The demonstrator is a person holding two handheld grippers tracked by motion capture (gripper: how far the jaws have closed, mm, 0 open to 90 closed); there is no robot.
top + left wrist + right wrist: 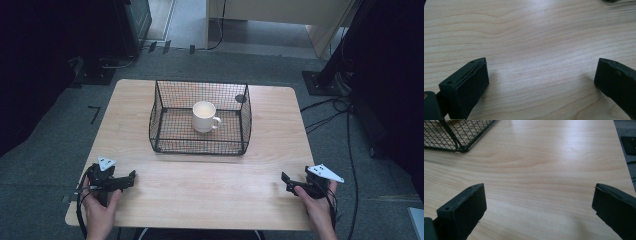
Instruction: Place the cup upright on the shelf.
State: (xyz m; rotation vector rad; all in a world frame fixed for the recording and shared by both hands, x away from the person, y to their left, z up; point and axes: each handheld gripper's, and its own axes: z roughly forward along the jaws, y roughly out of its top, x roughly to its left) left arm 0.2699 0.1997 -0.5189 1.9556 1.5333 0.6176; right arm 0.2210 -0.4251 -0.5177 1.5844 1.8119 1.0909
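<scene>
A pale wood-grain surface (200, 185) stands on grey carpet, with dark equipment and cables at 9 and 3 o'clock. At its centre sits a black wire basket (200, 145) holding an upright white mug (204, 116), handle toward 3 o'clock. The left gripper (131, 178) at 7 o'clock and the right gripper (285, 180) at 5 o'clock both rest with jaws spread wide, empty; the basket's corner is cut off in the right gripper view
</scene>
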